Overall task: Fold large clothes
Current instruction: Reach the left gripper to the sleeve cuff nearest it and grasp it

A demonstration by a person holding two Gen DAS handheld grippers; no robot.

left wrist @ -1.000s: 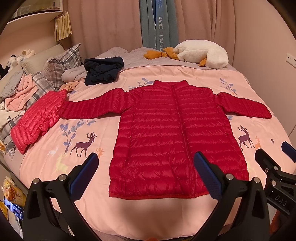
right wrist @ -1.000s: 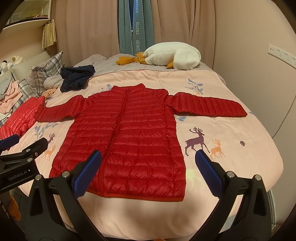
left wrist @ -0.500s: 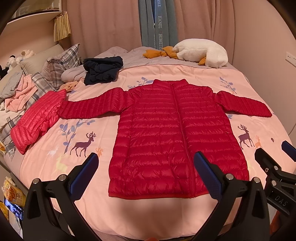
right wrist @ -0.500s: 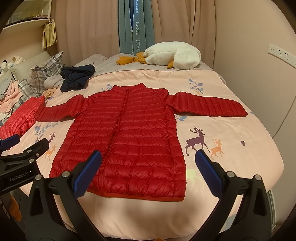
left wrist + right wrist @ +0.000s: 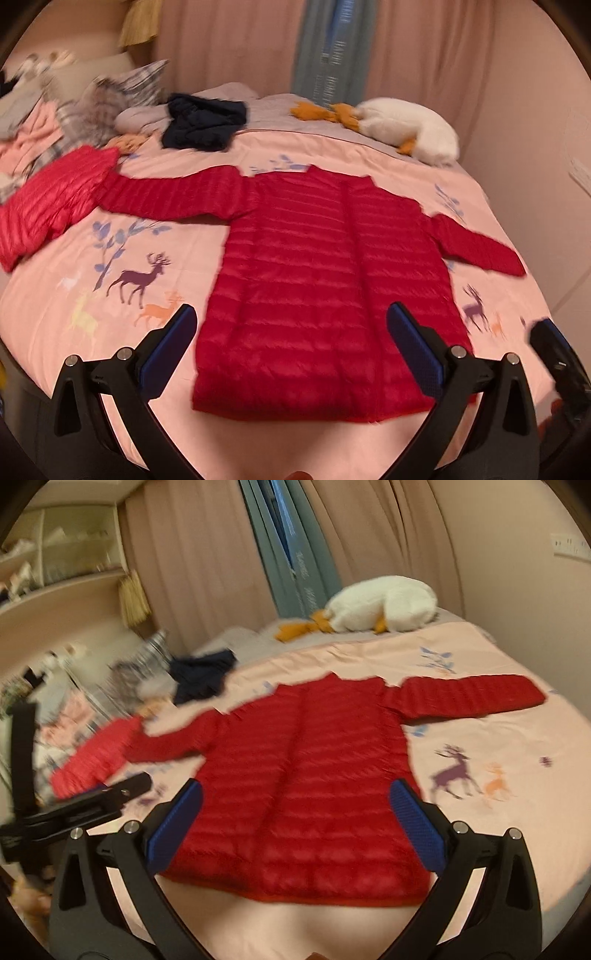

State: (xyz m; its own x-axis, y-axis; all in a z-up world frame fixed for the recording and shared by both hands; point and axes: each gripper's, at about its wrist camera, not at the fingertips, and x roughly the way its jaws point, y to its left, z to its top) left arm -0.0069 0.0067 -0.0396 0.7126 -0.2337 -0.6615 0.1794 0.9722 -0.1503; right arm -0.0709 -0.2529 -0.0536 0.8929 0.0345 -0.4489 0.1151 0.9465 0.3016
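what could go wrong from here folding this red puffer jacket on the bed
1. The red puffer jacket has one sleeve whose cuff meets the folded pink-red jacket; lifting that sleeve might drag or catch it.
2. The hem lies near the bed edge, so a pull toward the person may slide the slick fabric off.
3. Both views are motion-blurred, with the left gripper and right gripper open, so a grab may miss the edge.

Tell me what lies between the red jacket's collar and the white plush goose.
Only bare pink duvet and grey sheet separate red jacket from white plush goose, per the left wrist view.
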